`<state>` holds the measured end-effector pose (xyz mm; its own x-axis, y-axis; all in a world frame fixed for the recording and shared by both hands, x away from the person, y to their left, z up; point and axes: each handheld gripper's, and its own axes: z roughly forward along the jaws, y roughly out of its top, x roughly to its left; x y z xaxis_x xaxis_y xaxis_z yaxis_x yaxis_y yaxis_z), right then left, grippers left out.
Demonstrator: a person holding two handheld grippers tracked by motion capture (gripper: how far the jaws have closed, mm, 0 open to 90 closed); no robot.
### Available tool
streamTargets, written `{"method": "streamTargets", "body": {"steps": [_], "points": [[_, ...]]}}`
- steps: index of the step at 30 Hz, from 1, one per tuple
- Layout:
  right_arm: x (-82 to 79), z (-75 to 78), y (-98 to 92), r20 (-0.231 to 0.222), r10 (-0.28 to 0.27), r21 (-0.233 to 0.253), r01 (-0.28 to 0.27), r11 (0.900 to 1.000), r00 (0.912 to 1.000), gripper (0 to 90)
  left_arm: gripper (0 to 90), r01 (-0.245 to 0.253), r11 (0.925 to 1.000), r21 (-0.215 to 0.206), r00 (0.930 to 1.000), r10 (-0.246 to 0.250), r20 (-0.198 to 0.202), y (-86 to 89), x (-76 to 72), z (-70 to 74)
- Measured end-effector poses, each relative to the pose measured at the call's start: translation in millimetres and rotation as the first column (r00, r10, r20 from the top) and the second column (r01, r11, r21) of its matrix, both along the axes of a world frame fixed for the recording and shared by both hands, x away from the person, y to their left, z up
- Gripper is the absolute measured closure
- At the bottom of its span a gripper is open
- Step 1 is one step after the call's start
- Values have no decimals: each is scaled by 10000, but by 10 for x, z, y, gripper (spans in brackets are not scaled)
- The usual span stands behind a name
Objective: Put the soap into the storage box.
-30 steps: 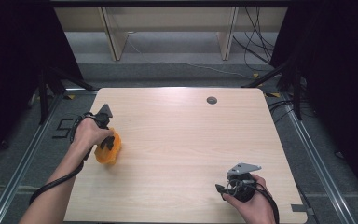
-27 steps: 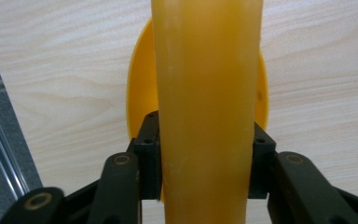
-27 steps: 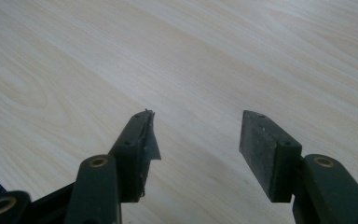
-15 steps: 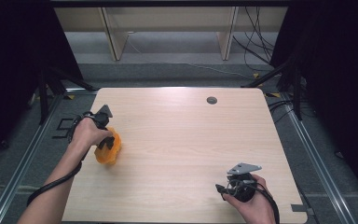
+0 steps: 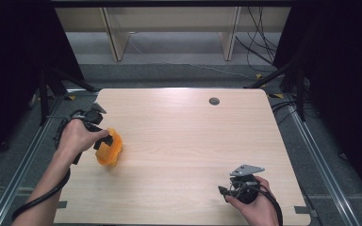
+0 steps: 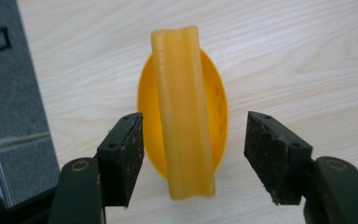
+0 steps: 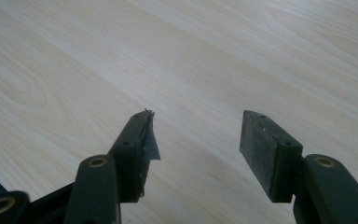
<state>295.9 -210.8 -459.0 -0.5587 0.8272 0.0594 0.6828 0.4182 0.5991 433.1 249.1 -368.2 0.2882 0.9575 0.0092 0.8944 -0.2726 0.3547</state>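
An orange plastic cup lies on its side near the table's left edge. In the left gripper view the orange cup shows its pale handle strip turned up, running lengthwise between the jaws. My left gripper is open, one jaw on each side of the handle with a gap on both sides. In the high view the left gripper sits right over the cup. My right gripper rests low at the table's front right, and the right gripper is open with only bare wood between its jaws.
The light wooden table has a small dark round hole near its far edge. A grey floor strip with metal rails runs just past the table's left edge. Cables lie on the floor behind the table.
The left hand and the cup sit at nearly the same spot as before. The right gripper has not moved.
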Motion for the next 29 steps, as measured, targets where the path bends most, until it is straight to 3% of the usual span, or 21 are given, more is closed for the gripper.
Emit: {"method": "streamTargets", "body": {"steps": [1,3,4,6,10,12,13,16,18,21,22,23,24,26,27,28,29], "points": [[2,-1,-2,37,25,-5,-25,10000,10000,452,366,90,9999,-75,9997,-88,217,14,-65,34],[4,0,-5,16,31,-46,-31,10000,10000,452,345,-242,9982,-547,9983,271,521,14,-200,71],[3,1,-4,11,22,-41,-22,10000,10000,452,334,328,9974,-640,9955,-269,908,68,-272,79],[4,2,-4,52,81,-41,-81,10000,10000,452,320,356,9947,-963,9920,-235,1244,114,-416,85],[7,-9,-6,207,136,-56,-135,9999,9997,452,291,394,9926,-1145,9738,-125,2271,208,-687,-23],[-1,3,2,16,15,-15,-15,10000,10000,452,277,413,9904,-1316,9693,-77,2459,257,-828,-108],[-1,4,3,21,10,-12,-10,10000,10000,452,268,247,9882,-1512,9669,148,2547,281,-897,-156],[19,-15,-5,307,302,-27,-301,9995,9991,452,262,-7,9798,-1998,9476,645,3130,362,-1116,-366],[11,0,-6,181,110,36,-110,9999,9998,452,245,-27,9752,-2212,9372,796,3395,391,-1240,-538],[16,3,-10,260,135,51,-136,9999,9996,452,246,61,9660,-2584,9312,887,3535,412,-1371,-815],[19,3,-12,291,191,51,-193,9998,9994,452,245,194,9569,-2897,9265,917,3649,407,-1401,-919],[18,5,-10,291,194,61,-196,9998,9994,452,245,169,9553,-2951,9123,1060,3955,385,-1451,-1029],[-1,13,3,186,-23,98,22,9999,9998,452,248,169,9582,-2855,9067,1057,4084,377,-1499,-1102],[-13,25,9,184,-79,69,78,9999,9998,452,269,566,9428,-3285,9135,839,3982,382,-1571,-1211],[-6,23,9,272,-27,90,25,10000,9996,452,269,590,9356,-3480,9088,939,4065,375,-1586,-1238],[-3,23,12,274,-36,97,33,9999,9996,452,270,557,9371,-3445,9010,1014,4217,357,-1606,-1255],[8,19,12,275,74,86,-76,9999,9996,452,271,600,9433,-3266,8992,909,4279,351,-1606,-1250]]}}
